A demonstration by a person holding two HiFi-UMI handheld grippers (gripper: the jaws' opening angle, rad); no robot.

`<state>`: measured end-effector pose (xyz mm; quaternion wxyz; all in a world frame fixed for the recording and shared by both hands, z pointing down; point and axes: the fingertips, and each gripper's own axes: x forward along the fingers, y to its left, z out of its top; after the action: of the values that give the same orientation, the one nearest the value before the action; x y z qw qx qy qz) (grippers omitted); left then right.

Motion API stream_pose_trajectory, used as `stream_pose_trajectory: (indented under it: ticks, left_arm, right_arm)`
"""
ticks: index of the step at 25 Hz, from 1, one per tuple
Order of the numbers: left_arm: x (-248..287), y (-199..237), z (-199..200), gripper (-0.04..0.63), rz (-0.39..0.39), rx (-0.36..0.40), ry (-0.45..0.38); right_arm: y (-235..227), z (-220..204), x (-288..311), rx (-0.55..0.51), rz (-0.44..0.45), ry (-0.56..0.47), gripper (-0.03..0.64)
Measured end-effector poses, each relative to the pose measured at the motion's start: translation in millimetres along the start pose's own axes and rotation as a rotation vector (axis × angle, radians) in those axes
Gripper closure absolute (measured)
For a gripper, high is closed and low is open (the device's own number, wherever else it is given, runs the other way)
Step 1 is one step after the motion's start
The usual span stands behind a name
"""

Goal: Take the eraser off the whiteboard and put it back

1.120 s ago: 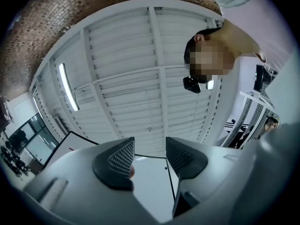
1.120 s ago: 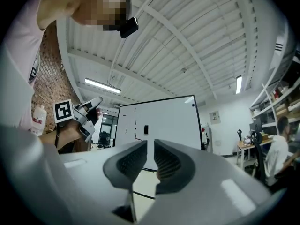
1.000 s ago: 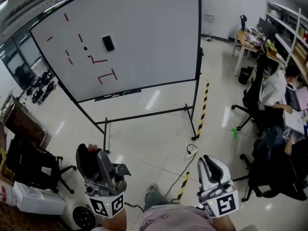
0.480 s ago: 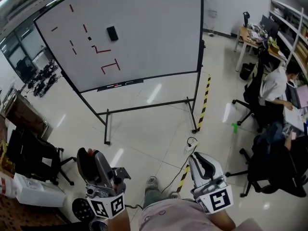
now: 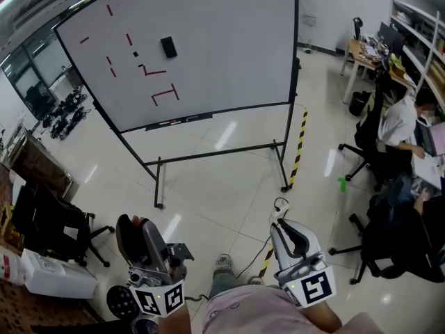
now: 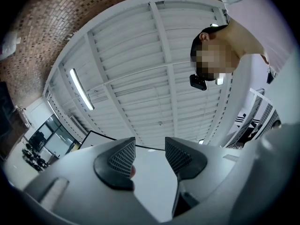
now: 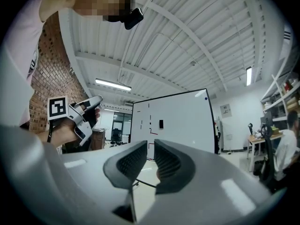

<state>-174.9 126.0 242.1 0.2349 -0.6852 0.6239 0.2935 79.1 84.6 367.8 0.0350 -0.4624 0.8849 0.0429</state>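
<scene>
Eraser (image 5: 168, 46): a small black block stuck high on the whiteboard, in the upper left of the head view, just right of the red marks (image 5: 165, 93); it was well apart from both grippers.
Whiteboard (image 5: 229, 61): stood on a black frame and filled the upper left and centre of the frame.
Left gripper (image 5: 139, 232): sat low at the left; its jaws were spread with nothing between them, and its own view (image 6: 149, 156) faced the white ceiling.
Right gripper (image 5: 288, 235): sat low, right of centre; its jaws (image 7: 151, 161) were drawn close with a slim gap, gripping nothing. The eraser (image 7: 161, 123) showed above them.
Floor: a yellow-and-black stripe (image 5: 297, 148) lay by the stand's right leg.
Right edge: a seated person (image 5: 400, 127) was at a desk.
</scene>
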Motion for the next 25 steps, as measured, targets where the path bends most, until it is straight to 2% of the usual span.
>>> stream_pose_trajectory:
  ticks: [22,25]
  left_arm:
    - [-24.9,22.3,19.1,0.388,0.033,0.014,0.003]
    - [-25.7,25.9,22.3,0.389,0.039,0.016,-0.003]
  right_arm:
    - [32.9,1.1,2.5,0.013,0.036,-0.010,0.569]
    - [39.3,4.0,2.9,-0.016,0.047,-0.014,0.570]
